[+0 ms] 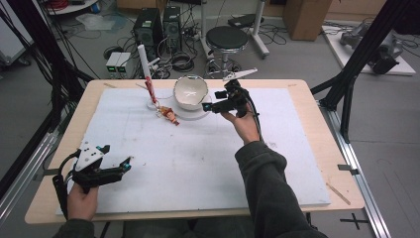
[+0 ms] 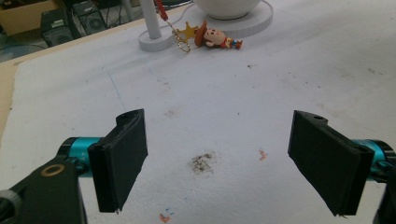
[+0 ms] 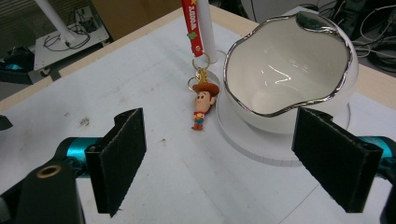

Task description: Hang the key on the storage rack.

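Lying ahead of the spread right claw (image 3: 219, 161), beside the bowl (image 3: 285, 70): cowboy keychain figure (image 3: 201, 106).

A lab: computer towers (image 1: 157, 27), tangled floor cables (image 1: 181, 62), a stool (image 1: 226, 38) and black frame struts (image 1: 364, 47) surround the table (image 1: 317, 114).

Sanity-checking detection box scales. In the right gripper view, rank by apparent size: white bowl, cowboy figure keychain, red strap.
1. White bowl, by far the largest.
2. Red strap, cut off by the top edge, so its visible part looks about as long as the figure.
3. Cowboy figure, too close to the strap to rank firmly.
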